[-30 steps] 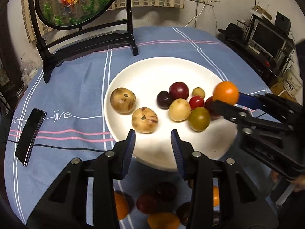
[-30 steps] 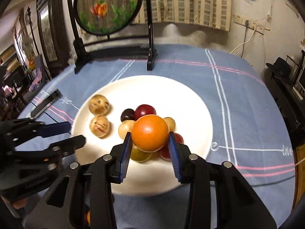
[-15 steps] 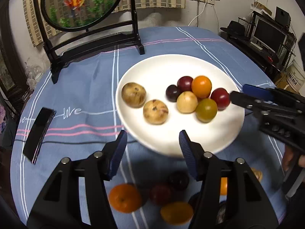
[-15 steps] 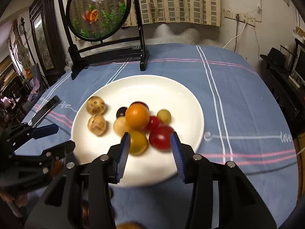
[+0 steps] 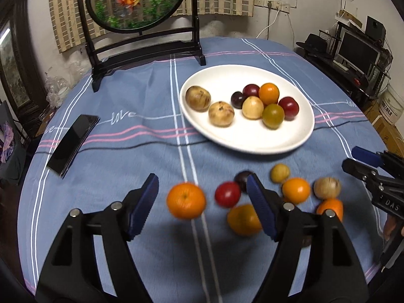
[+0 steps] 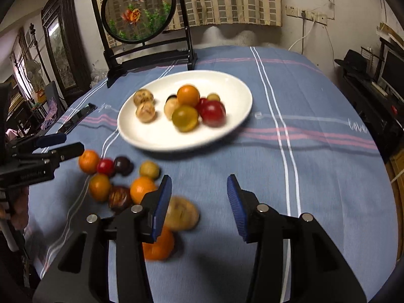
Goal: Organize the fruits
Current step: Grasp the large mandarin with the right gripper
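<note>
My left gripper [image 5: 203,203] hangs over the blue tablecloth [image 5: 126,151], its jaws spread wide and just widened further, gripping nothing. A blurred orange [image 5: 186,200] lies on the cloth in the gap between the blue pads [image 5: 144,203], touching neither one. Far out to the left of that gripper a black phone [image 5: 73,144] lies flat, and beyond it, at the far edge of the table, stands a round goldfish screen [image 5: 136,0] in a black frame. Just past the right finger sit a red fruit [image 5: 227,194] and a dark plum [image 5: 242,176]; further right in the loose cluster are a yellow-orange fruit [image 5: 242,219], a small yellow fruit [image 5: 279,173], a second orange [image 5: 296,190] and a tan fruit [image 5: 327,187]. Ahead and to the right of the left gripper, well apart from the cluster, the white plate [image 5: 252,141] holds eight fruits, an orange one [image 5: 269,93] toward its far side. My right gripper [image 6: 199,202] points down at bare cloth, jaws parted and just opened a little more, holding nothing. A blurred tan fruit [image 6: 183,216] lies just beside its left pad [image 6: 161,204], with another orange [image 6: 159,248] beneath that finger. The plate is ahead of it, slightly left.
</note>
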`<state>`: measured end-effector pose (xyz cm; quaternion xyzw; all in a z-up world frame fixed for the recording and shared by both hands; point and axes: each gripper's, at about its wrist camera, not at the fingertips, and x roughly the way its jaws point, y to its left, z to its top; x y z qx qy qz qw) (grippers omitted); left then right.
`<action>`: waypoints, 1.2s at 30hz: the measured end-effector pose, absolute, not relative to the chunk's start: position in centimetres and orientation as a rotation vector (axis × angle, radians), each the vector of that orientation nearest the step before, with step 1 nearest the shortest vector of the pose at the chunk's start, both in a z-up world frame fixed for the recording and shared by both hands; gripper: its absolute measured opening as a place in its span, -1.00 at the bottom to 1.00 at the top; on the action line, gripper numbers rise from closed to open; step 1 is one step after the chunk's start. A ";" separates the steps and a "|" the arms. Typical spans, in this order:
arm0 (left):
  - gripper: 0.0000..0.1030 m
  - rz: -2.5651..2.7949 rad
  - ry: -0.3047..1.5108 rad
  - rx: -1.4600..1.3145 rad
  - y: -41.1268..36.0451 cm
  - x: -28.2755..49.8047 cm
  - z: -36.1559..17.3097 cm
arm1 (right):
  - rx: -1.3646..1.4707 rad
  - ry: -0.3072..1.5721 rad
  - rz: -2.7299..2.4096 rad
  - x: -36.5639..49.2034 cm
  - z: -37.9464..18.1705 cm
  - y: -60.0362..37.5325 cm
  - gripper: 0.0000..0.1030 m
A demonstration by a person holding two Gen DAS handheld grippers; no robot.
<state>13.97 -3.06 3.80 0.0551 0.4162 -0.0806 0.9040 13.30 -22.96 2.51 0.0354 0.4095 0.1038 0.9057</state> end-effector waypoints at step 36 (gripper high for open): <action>0.62 -0.129 0.929 0.065 0.8 9.5 -0.1 | -0.058 0.972 0.224 9.5 -2.0 -18.0 0.20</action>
